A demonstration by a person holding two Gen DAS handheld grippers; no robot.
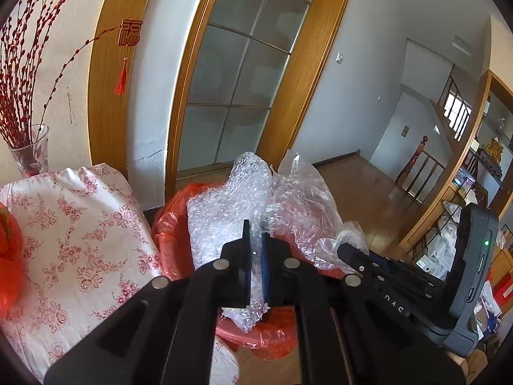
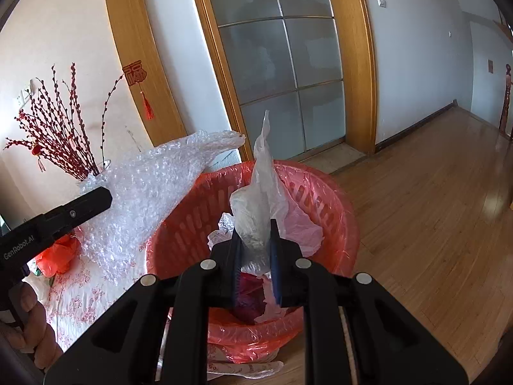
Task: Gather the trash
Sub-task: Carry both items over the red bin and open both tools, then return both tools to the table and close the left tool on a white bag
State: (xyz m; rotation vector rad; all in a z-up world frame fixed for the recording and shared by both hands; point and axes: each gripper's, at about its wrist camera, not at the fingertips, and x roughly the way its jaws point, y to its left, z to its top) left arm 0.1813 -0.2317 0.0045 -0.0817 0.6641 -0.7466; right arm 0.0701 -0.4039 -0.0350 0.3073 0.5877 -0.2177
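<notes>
A: Trash bin (image 2: 320, 192) noted as landmark. Red slotted plastic basket, lined w/ thin translucent red bag (image 2: 256, 337), liner folded over rim. Set on wood floor (image 2: 433, 208).

B: Left gripper (image 1: 255, 234)?

A: Jaws nearly together, clamped on bubble wrap (image 1: 221, 211). Sheet is clear, whitish, crumpled, fine bubbles visible; held above the bin's near-left rim. In the right wrist view the same sheet (image 2: 144, 199) is seen draped up and out to the left of the bin, one corner pointing toward the door.

B: Right gripper (image 2: 256, 240)?

A: Jaws closed on a plastic bag (image 2: 259, 199). Thin, milky-clear, wrinkled, twisted to a tall peak at top; something greyish seen inside, cannot be identified. Held directly over the bin's opening. More clear film (image 2: 221, 234) seen lower in the bin, plus sth dark red at bottom, unclear.

B: Surroundings rel. to bin?

A: Floral-print cloth (image 1: 80, 224), white w/ pink roses, just left of bin. Glass vase (image 1: 30, 154) w/ red budded branches (image 1: 19, 80) further left. Frosted-glass door (image 2: 282, 64) in wood frame behind bin. Fingers (image 2: 29, 320) seen at far left edge, gripping the left tool's handle.
</notes>
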